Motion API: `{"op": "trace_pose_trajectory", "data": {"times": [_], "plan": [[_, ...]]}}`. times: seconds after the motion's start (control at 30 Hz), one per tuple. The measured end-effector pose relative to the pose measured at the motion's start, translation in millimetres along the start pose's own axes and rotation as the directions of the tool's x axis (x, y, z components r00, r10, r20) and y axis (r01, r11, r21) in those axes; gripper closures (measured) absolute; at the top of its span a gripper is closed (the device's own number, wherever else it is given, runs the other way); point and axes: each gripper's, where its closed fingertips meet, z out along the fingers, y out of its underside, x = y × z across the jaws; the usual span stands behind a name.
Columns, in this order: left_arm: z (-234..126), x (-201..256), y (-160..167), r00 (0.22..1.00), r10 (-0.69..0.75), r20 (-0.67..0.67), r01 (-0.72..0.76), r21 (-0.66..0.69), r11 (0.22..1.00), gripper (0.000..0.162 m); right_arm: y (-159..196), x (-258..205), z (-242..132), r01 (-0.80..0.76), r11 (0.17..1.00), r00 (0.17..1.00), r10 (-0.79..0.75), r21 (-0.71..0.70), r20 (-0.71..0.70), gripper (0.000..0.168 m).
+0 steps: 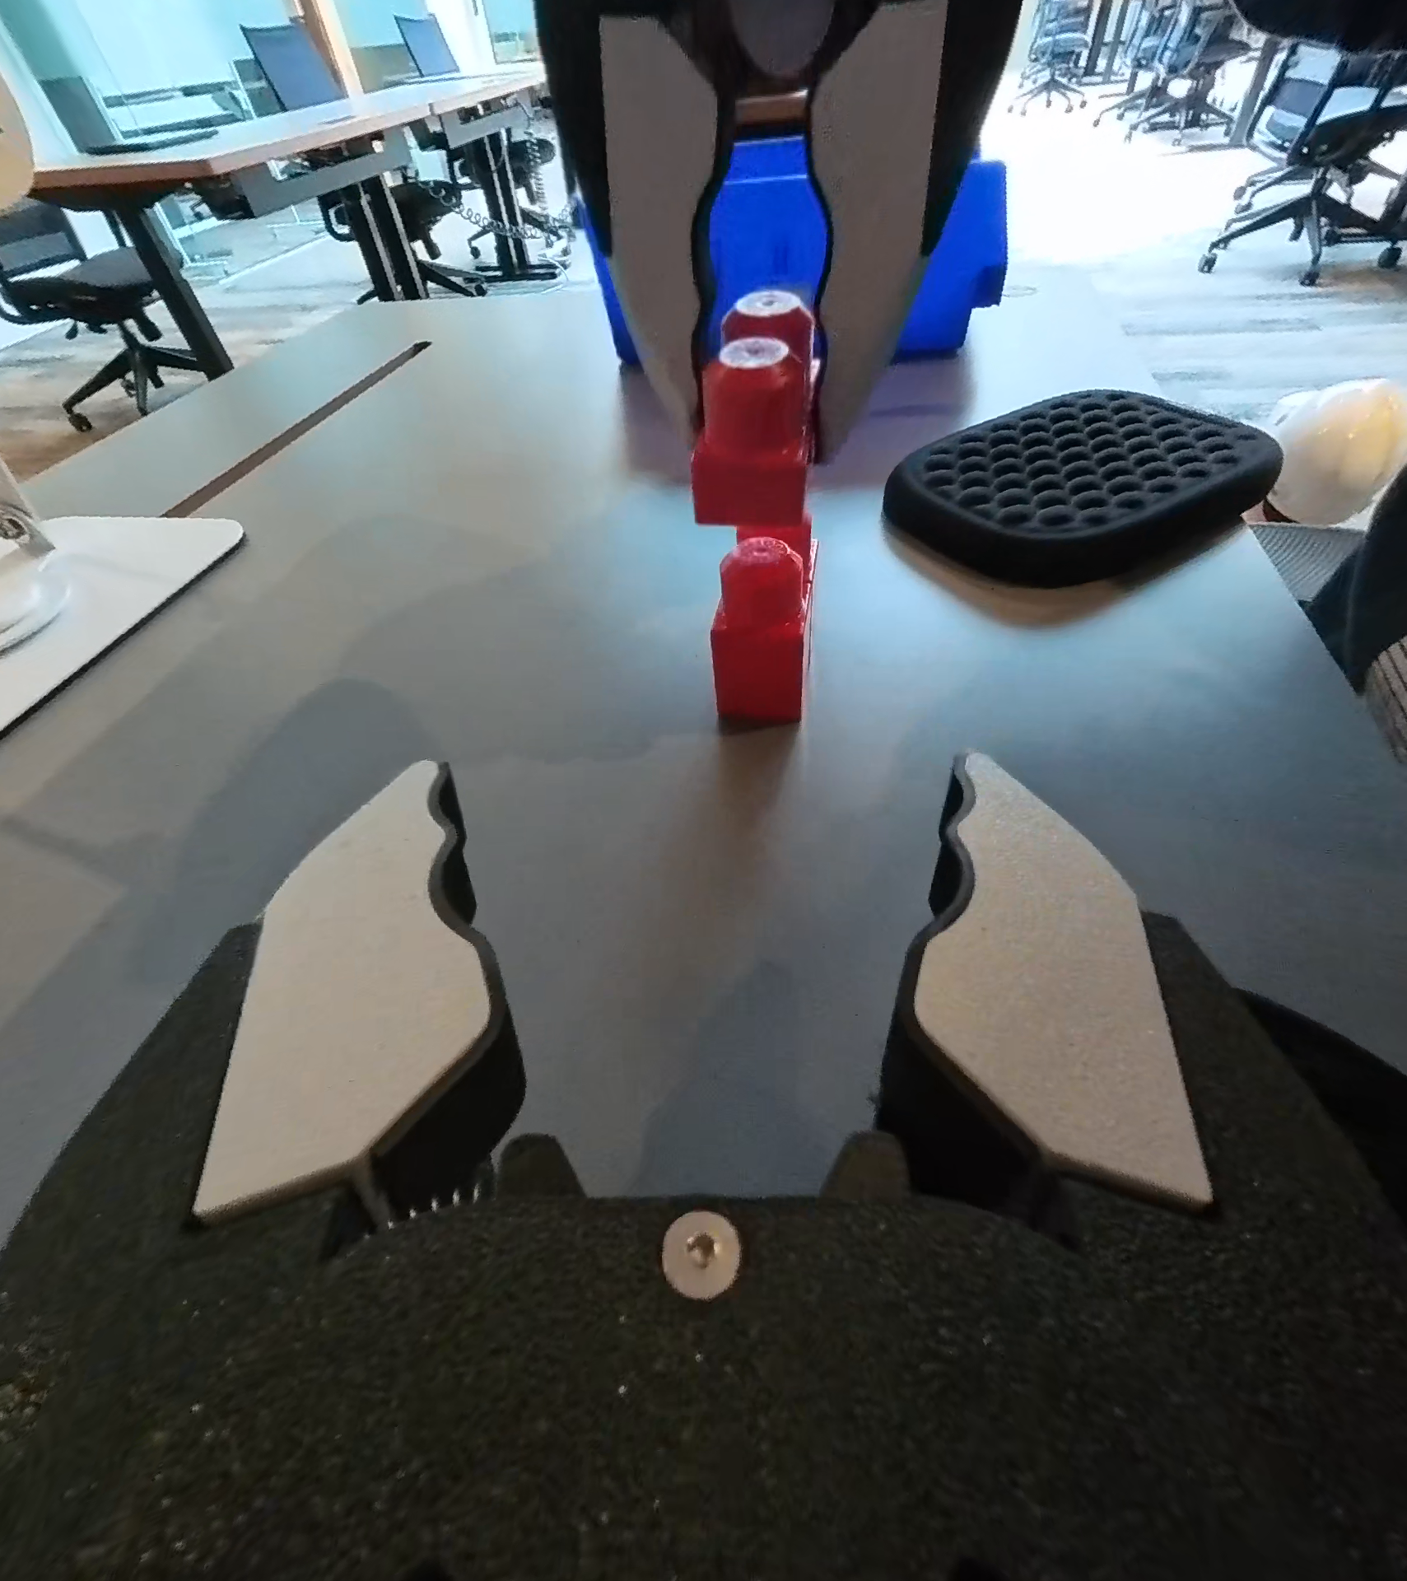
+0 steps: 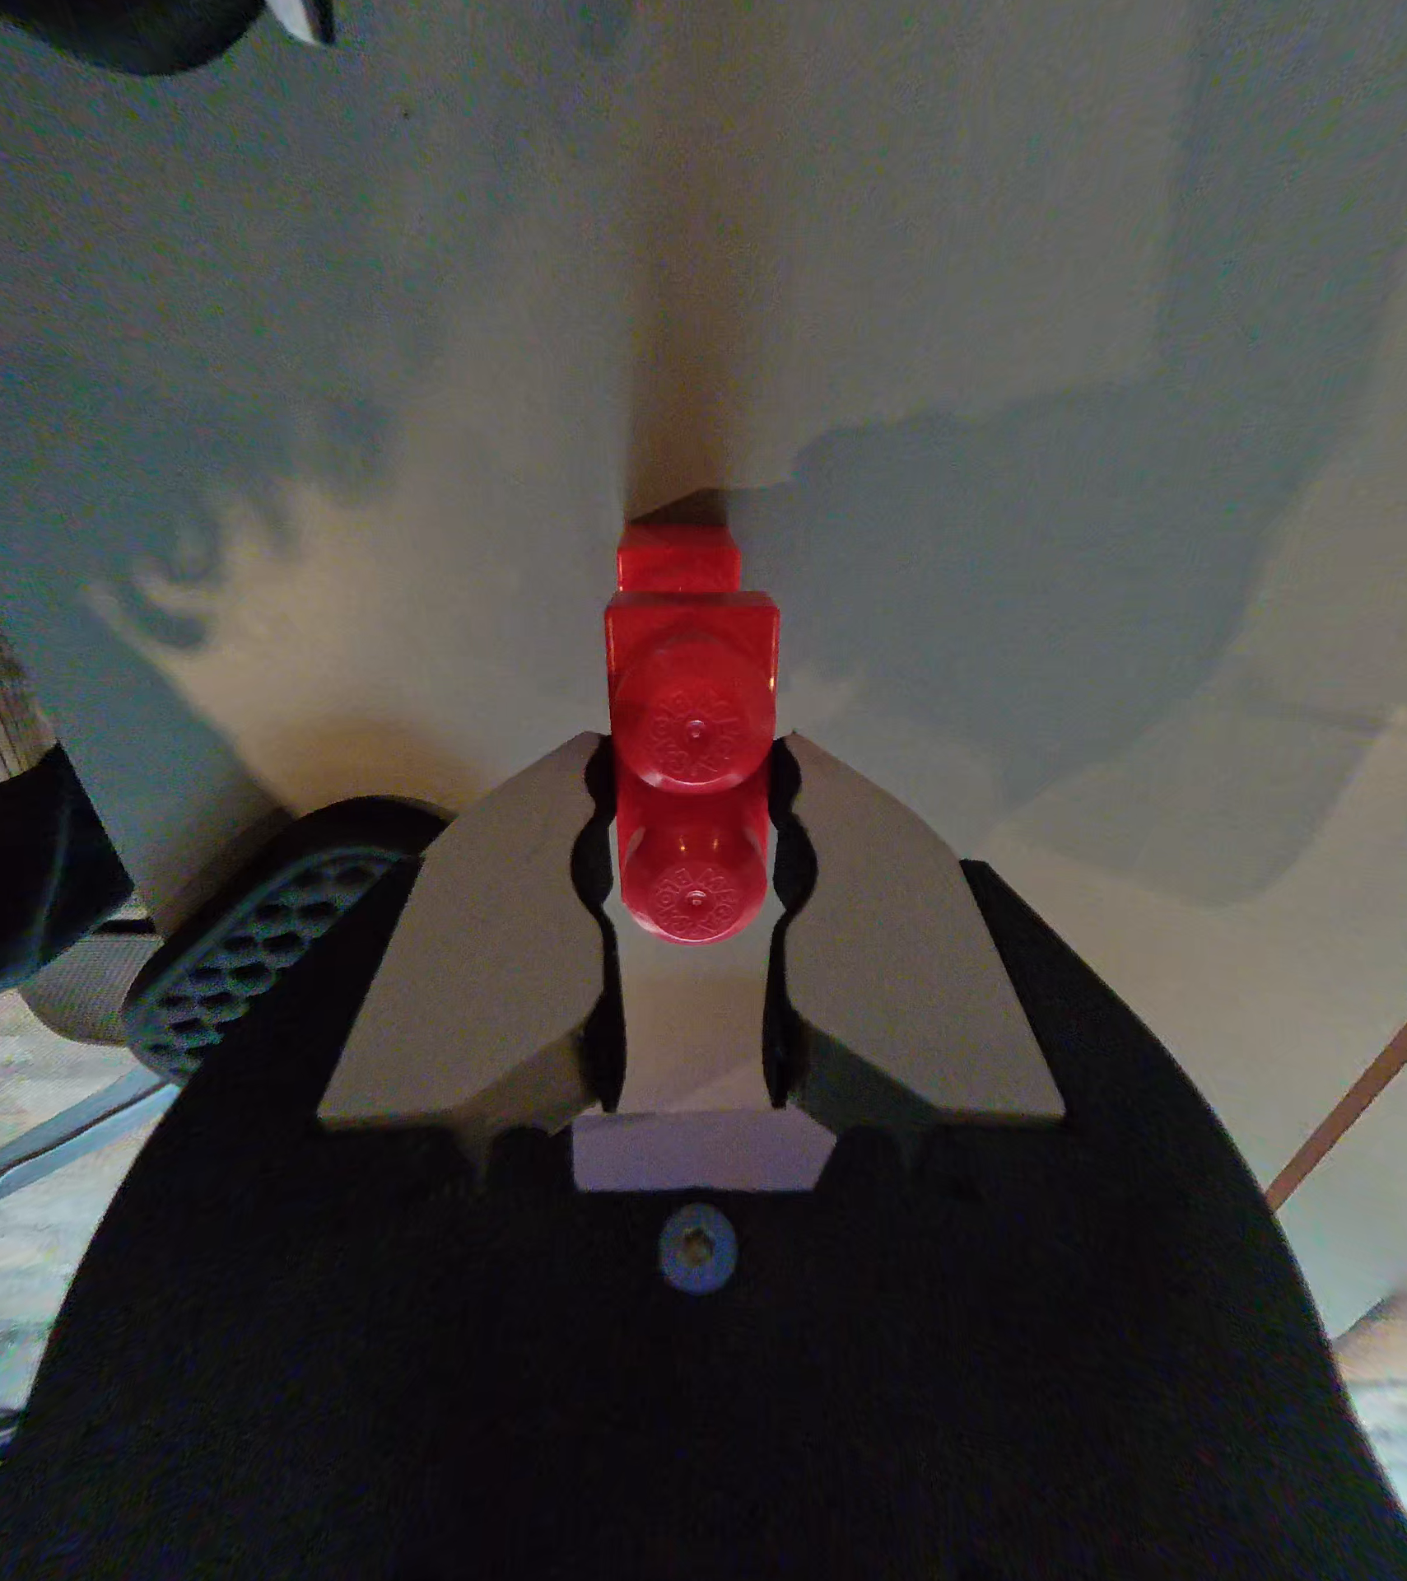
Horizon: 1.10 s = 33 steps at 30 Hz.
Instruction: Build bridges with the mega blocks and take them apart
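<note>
Reaching down from above, the right hand-held gripper (image 2: 691,843) clamps the upper red block (image 1: 755,445) onto a lower red block (image 1: 761,637) standing on the grey counter (image 1: 426,650). The left hand-held gripper (image 1: 700,855) waits nearby, spread wide and empty.

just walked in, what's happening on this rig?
A person is working with red blocks on a grey table using two handheld grippers. The right gripper comes down from above, shut on a two-stud upper block, which sits over a lower block standing on the table. Whether the two are pressed together cannot be told. The left gripper is open and empty, low, pointing at the lower block without touching it. A blue bin and a black pad sit behind.
</note>
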Motion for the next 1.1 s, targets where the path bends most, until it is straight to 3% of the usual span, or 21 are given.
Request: {"op": "trace_pose_trajectory", "data": {"times": [1.1], "plan": [[0,0,1,1.0,-0.019,-0.014,0.018,-0.001,1.0,0.072,3,-3,34,-0.048,0.998,0.998,0.049,-0.033,0.032,0.134]]}}
